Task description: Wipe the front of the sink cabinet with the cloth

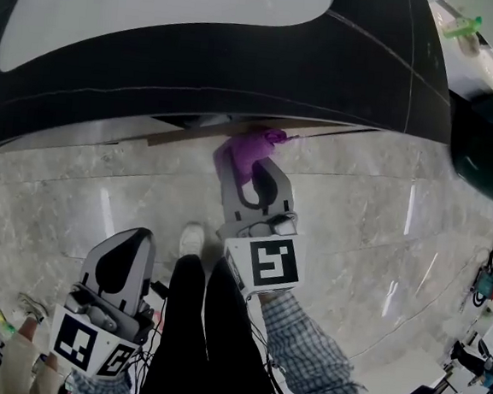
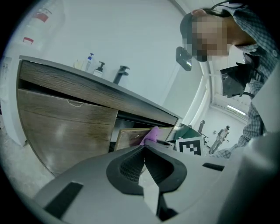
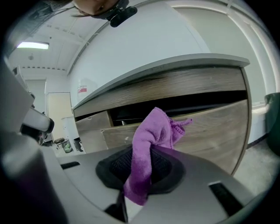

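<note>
In the head view, the sink cabinet's wooden front (image 1: 196, 134) shows as a thin brown strip under the black countertop (image 1: 240, 75). My right gripper (image 1: 262, 166) is shut on a purple cloth (image 1: 243, 153), which is bunched against that front. In the right gripper view the cloth (image 3: 154, 133) hangs out between the jaws just before the wood-grain panel (image 3: 210, 127), a drawer that stands ajar. My left gripper (image 1: 131, 243) is shut and empty, low and back from the cabinet. Its own view shows the cabinet (image 2: 65, 131) and the cloth (image 2: 152, 132) beyond the left gripper (image 2: 144, 151).
A white basin (image 1: 160, 13) is set in the countertop, with a black faucet (image 2: 120, 73) and soap bottles (image 2: 89, 62) on it. A dark green bin (image 1: 486, 148) stands right of the cabinet. The person's legs (image 1: 192, 333) and cables are on the marble floor (image 1: 372, 237).
</note>
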Motion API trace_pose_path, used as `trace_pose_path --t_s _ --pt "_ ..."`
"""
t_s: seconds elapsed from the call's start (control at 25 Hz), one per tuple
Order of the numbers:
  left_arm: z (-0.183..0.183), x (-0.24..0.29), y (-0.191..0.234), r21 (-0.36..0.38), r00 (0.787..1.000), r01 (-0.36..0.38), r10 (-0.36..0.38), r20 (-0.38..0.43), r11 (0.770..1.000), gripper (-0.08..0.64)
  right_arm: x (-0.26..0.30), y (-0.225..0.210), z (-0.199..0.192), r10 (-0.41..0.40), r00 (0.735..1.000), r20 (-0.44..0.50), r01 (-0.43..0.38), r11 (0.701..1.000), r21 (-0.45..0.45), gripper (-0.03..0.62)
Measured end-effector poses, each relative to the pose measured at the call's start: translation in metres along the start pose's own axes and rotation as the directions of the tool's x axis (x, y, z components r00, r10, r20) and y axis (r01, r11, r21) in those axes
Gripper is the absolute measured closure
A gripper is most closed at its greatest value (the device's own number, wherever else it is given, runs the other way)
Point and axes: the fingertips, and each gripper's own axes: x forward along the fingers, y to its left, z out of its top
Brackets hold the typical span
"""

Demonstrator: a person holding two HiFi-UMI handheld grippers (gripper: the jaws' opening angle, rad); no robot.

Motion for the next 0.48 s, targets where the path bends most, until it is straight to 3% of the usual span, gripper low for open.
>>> trace_pose_path --t_s 0.2,0.36,0.48 --pt "-0.002 -0.010 0.001 -0.002 1.000 -0.007 0.007 0.000 1.000 0.549 0.014 0.041 0.008 0.114 0.992 0.051 -0.110 0.991 -0.080 0.515" --pt "-0.001 -0.020 0.008 -0.008 0.999 -0.032 0.032 0.010 0.999 0.549 0.020 0.078 -0.003 0.229 0.973 -0.036 -0.232 0.957 -0.172 0.515" --pt "0.000 -0.026 0.013 -0.014 0.999 -0.046 0.046 0.022 0.999 0.549 0.025 0.105 -0.011 0.305 0.950 -0.072 -0.313 0.932 -0.184 0.515"
